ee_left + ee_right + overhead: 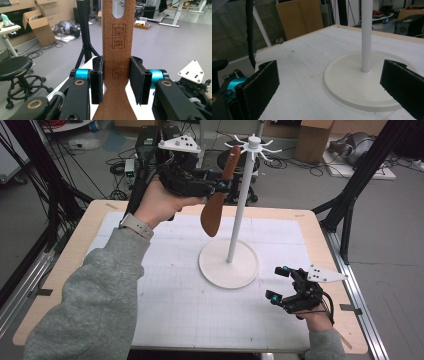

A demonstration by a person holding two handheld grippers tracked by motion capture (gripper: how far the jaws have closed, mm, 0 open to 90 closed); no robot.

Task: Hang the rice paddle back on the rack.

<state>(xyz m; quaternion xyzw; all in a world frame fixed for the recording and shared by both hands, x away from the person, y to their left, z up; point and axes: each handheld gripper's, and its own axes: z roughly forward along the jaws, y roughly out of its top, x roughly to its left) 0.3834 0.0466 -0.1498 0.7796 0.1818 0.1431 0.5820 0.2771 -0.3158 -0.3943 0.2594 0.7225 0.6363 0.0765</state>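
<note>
Grey floor [175,50], cardboard boxes [40,27], black stool [15,67], cables

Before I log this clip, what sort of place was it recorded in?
Most likely a lab or workshop. The wooden spatula clamped in the left claw is the only kitchen item; behind it are cardboard boxes, loose cables on a grey floor and black frame legs.

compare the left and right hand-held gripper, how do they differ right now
The left hand-held gripper is raised beside the white rack's pole; the right hand-held gripper sits low by the rack's base. The left is shut on a wooden spatula; the right is open, holding nothing. Both have black pads and blue fittings.
</note>
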